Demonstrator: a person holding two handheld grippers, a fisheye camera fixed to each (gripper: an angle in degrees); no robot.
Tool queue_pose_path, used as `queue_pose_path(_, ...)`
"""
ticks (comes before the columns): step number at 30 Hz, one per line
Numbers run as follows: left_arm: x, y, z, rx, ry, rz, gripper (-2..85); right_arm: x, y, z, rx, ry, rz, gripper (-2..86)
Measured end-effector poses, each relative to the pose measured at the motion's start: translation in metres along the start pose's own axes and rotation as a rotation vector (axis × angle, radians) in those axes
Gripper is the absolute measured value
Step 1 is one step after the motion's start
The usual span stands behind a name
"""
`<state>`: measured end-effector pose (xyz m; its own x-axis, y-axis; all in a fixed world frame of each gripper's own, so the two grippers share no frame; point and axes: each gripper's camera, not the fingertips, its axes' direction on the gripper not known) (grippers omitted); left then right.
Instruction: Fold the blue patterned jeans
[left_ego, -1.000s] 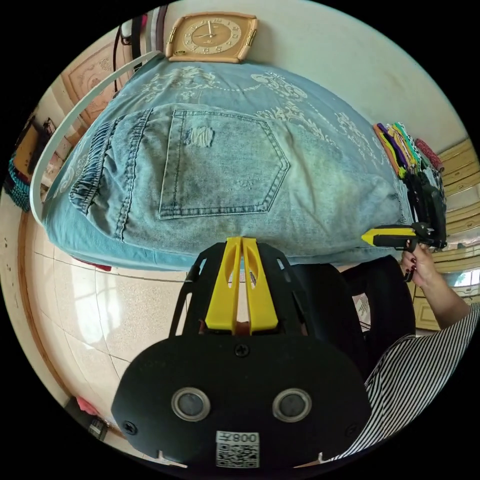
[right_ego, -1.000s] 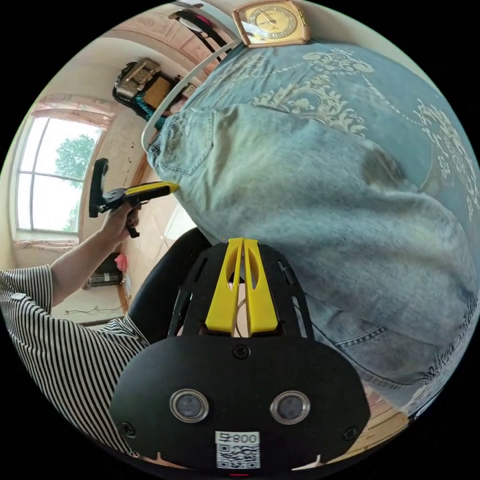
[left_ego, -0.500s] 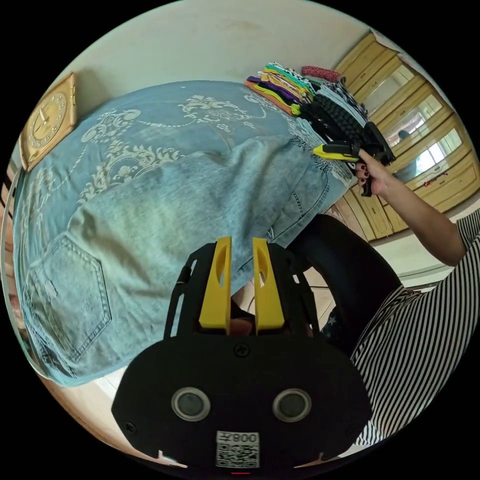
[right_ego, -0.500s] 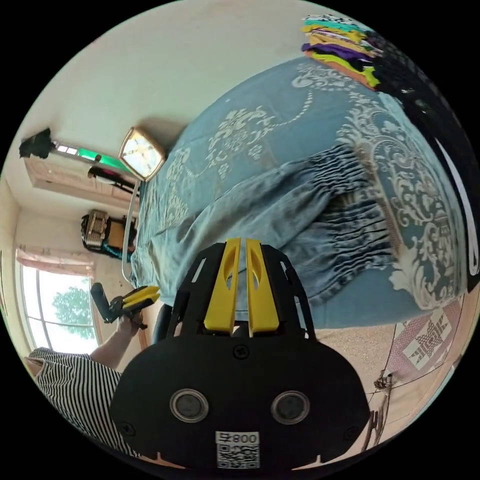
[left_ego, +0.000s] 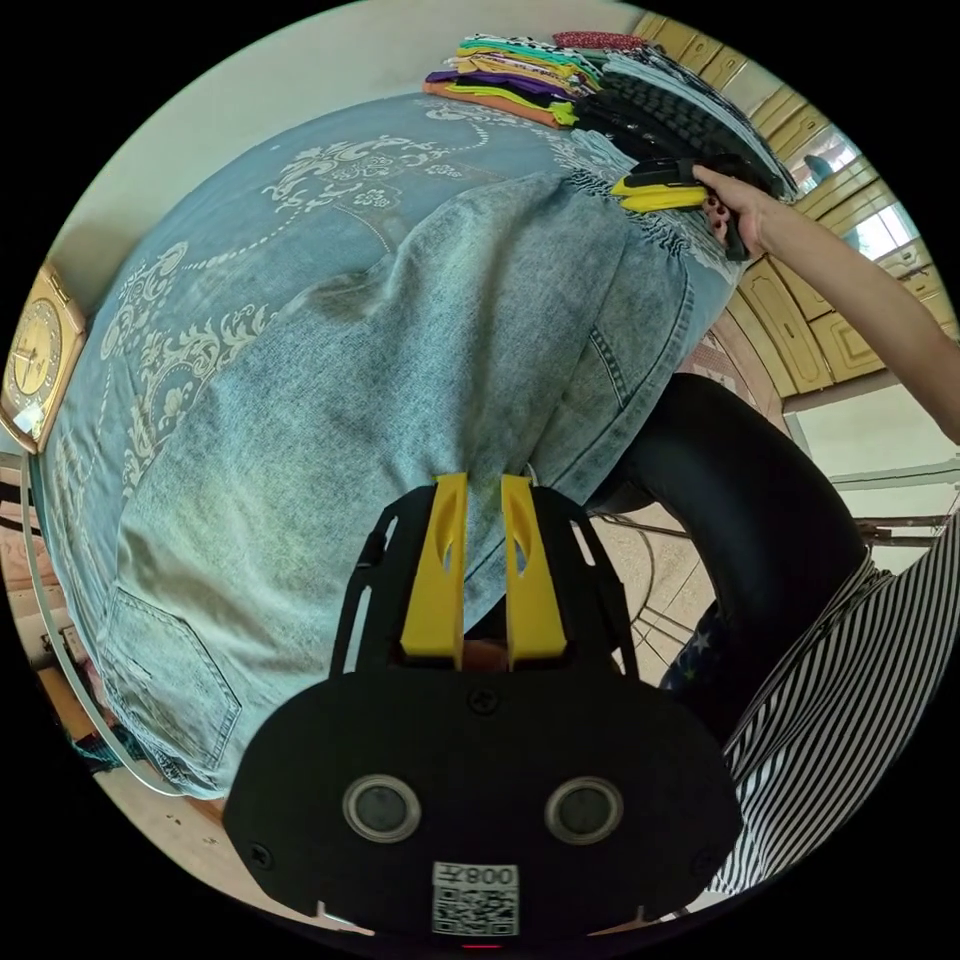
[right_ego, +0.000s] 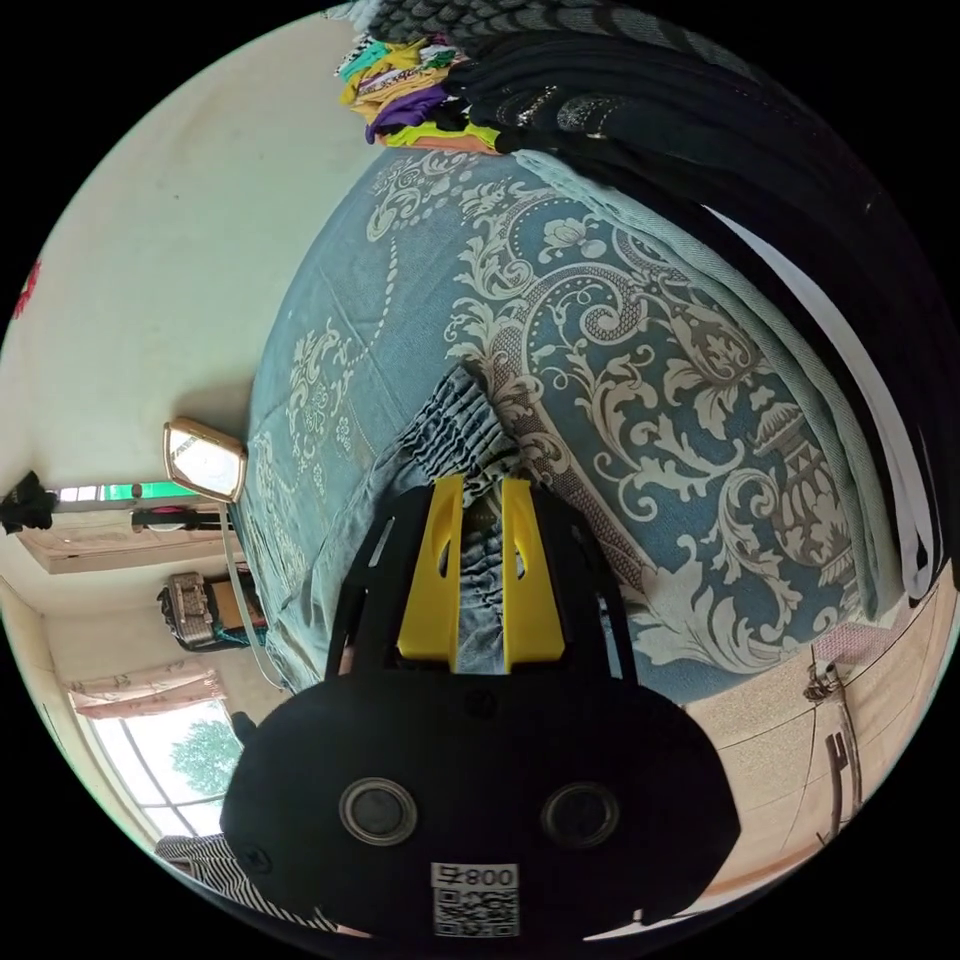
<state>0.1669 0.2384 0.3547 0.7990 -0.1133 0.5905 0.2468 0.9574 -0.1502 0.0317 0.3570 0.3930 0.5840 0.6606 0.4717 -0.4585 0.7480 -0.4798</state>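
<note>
In the left gripper view a clock is sitting at the far left, cut off by the picture's edge so that only part of its face is showing. One pair of jeans is lying flat on a bedspread patterned with pale scrollwork; a back pocket is showing at the lower left, where the denim is running off the edge of the bed. The left gripper is hanging at the near edge of the jeans with its two yellow jaws parted and nothing between them — whether the tips are touching the denim is hard to make out. To the right, a dark-clad leg and a striped sleeve are partly hidden behind the gripper's black body. At the far right the right gripper is sitting at the gathered waistband, held by a hand; its jaws are too small there to judge. Beyond it, two piles of folded clothes — a bright one and a dark one — are lying along the bed's far end, with wooden cupboards behind.

In the right gripper view the clock is showing on the left, a window below it. The right gripper is standing with its jaws apart, the elastic waistband lying between and just beyond them, not pinched. The dark pile is crowding the upper right, hiding the bed's edge there.
</note>
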Motion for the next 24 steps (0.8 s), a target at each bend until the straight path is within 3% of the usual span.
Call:
queue_pose_path(11,0.011,-0.054,0.006,0.020,0.011,-0.044,2.0,0.053,-0.023,-0.043,-0.037,-0.107,0.022,1.5)
queue_pose_path(24,0.022,-0.091,-0.038,0.167,0.005,-0.072,1.7,0.044,-0.018,-0.148,0.085,-0.329,-0.245,0.6)
